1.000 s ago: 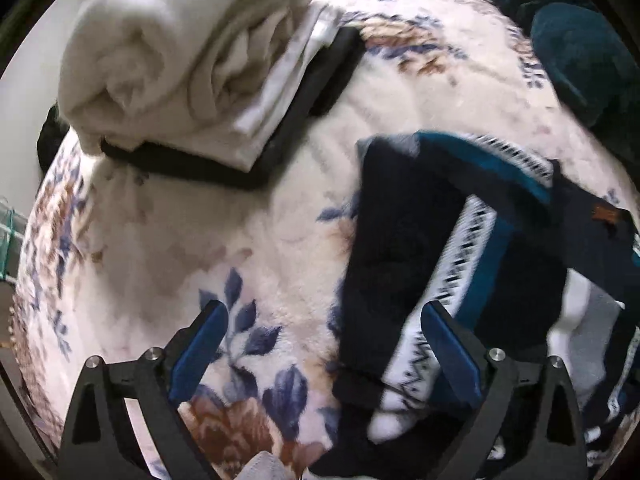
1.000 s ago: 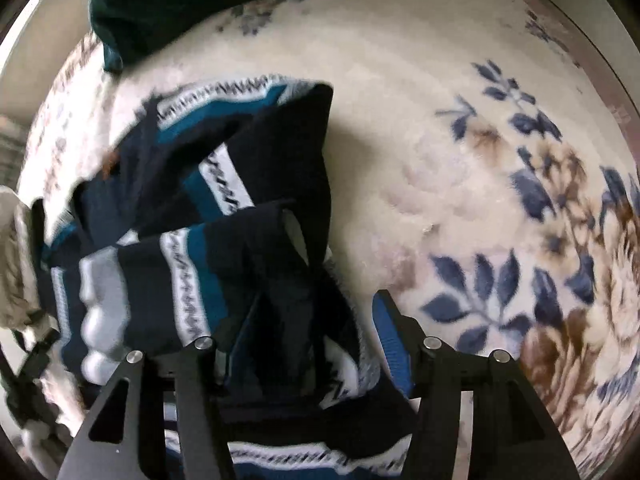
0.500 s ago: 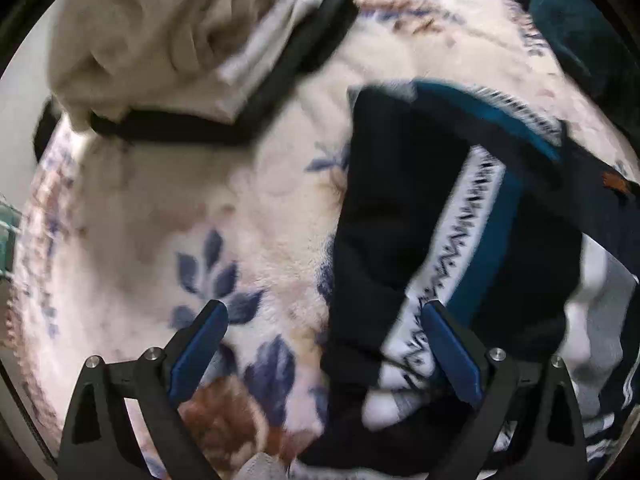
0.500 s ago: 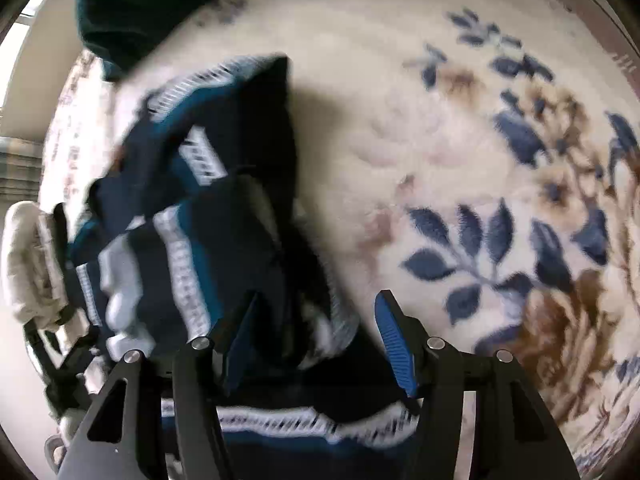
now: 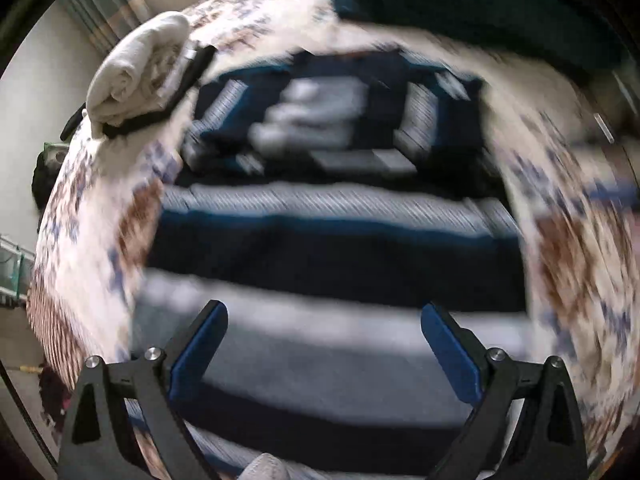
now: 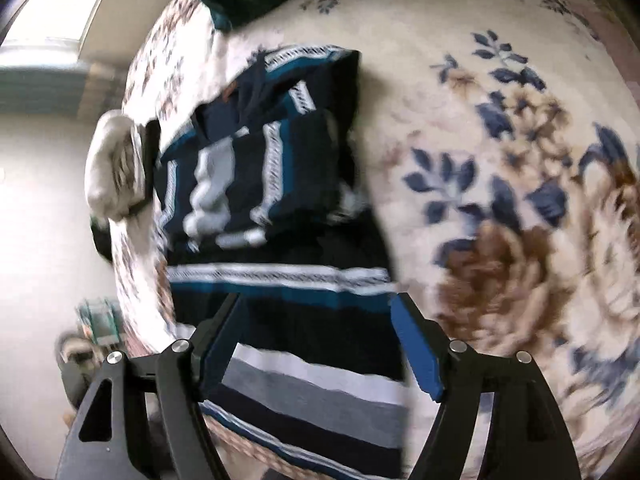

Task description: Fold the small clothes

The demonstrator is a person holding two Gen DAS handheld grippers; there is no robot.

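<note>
the striped sweater point(image 5: 340, 240) lies half folded on the floral blanket point(image 6: 500, 160), filling the frame's centre. the left gripper point(image 5: 324, 344) fingers stand wide and empty above it; the right gripper point(image 6: 316, 340) fingers are opening, pressing nothing.

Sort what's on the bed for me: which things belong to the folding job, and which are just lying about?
Job:
- striped navy sweater
- left gripper, open
- right gripper, jaws opening, nothing pinched

Lying about:
- rolled cream towel
- dark teal blanket
- floral bedspread
</note>
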